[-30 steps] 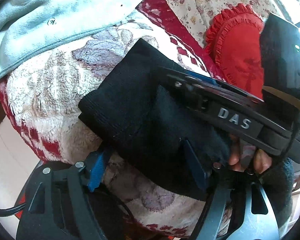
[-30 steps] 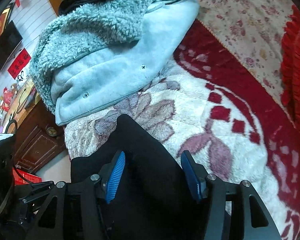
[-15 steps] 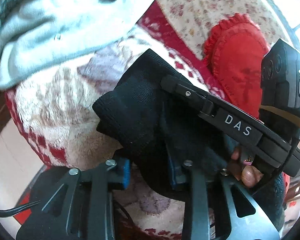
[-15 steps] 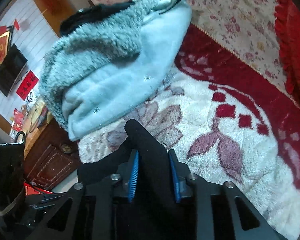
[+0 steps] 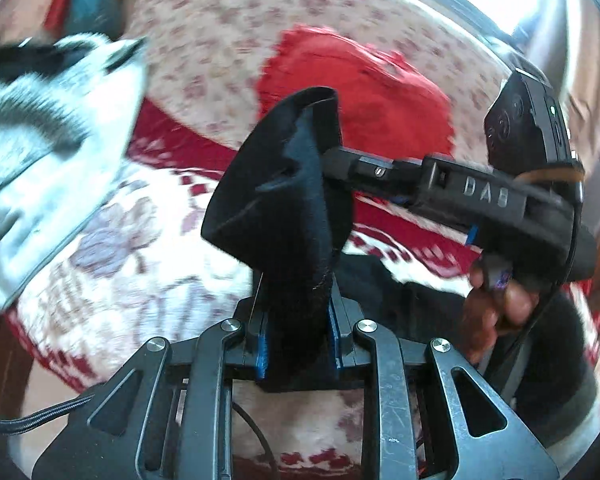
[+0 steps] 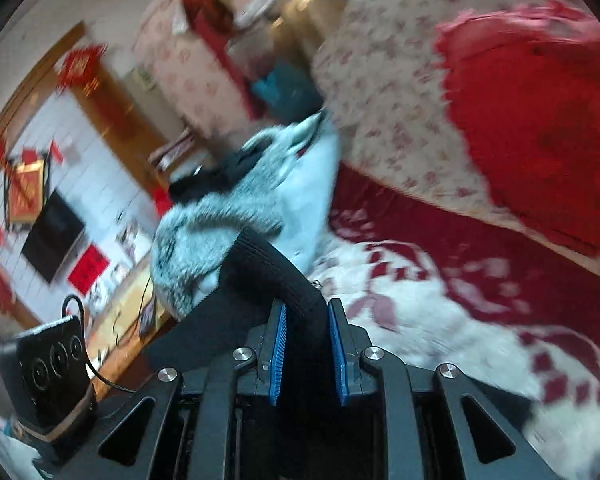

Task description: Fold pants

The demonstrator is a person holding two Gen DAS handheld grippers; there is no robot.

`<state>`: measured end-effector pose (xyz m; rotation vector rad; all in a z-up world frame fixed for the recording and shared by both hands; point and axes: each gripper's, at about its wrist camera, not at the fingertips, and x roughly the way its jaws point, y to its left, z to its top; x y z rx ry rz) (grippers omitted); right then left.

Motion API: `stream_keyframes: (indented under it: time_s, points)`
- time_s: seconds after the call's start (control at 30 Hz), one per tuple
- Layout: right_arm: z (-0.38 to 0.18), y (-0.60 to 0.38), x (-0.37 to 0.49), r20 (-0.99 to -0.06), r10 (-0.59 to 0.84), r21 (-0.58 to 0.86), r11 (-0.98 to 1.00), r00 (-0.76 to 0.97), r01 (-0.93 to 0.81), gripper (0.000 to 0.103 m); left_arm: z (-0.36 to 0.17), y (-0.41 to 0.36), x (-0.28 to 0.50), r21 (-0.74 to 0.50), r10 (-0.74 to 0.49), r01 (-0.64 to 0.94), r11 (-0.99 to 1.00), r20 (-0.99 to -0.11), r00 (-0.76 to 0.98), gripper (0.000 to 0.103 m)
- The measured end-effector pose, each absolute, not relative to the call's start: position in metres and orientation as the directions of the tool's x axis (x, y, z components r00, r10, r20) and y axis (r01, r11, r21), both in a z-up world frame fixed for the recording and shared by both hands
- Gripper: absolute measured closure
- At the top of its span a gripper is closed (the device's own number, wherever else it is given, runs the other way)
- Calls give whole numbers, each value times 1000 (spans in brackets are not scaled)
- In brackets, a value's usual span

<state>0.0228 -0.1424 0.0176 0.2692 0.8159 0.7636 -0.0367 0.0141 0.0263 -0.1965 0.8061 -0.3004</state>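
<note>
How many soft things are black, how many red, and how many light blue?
Black: 1, the pants, pinched by both the left gripper and the right gripper
Red: 1, the frilly cushion
Light blue: 1, the fleece jacket
Total: 3

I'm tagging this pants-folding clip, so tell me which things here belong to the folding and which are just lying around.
Part of the job:
black pants, lifted
left gripper, shut on them
right gripper, shut on them
floral blanket, the surface beneath

Just lying about:
pale blue fleece jacket
red heart cushion
wall television
</note>
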Motion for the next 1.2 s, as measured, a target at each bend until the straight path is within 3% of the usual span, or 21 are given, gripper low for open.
stream_keyframes:
  time_s: [0.1, 0.2, 0.33, 0.63, 0.8, 0.87, 0.93, 1.03, 1.2]
  points:
    - [15, -195, 7, -560, 618, 526, 780, 552, -340, 74, 15, -14, -42, -259, -358, 248, 934, -702, 616, 82]
    - [5, -239, -8, -545, 596, 616, 762, 589, -201, 52, -3, -42, -43, -221, -355, 292, 930, -738, 573, 82]
    - [-12, -272, -32, -552, 607, 698, 712, 572, -82, 52, -20, -68, -46, -136, -304, 318, 938, -765, 568, 82]
    - [-6, -277, -59, -483, 656, 745, 656, 580, -121, 43, -29, -76, -56, -55, -254, 336, 940, -770, 586, 82]
    - [-33, -255, -41, -559, 670, 739, 670, 489, -73, 41, -30, -77, -60, -43, -248, 338, 940, -765, 594, 82]
    - [-47, -242, -33, -566, 694, 750, 658, 445, -72, 42, -30, -78, -63, -35, -244, 341, 939, -766, 595, 82]
    - [-55, -227, -24, -555, 716, 754, 648, 423, -107, 62, -30, -79, -65, -18, -233, 343, 939, -765, 600, 82]
    - [-51, -219, -18, -565, 704, 721, 675, 431, -158, 80, -24, -78, -67, -9, -227, 337, 941, -756, 614, 82]
    - [-14, -228, -31, -563, 668, 635, 726, 487, -263, 86, 1, -91, -71, -59, -315, 403, 913, -729, 607, 82]
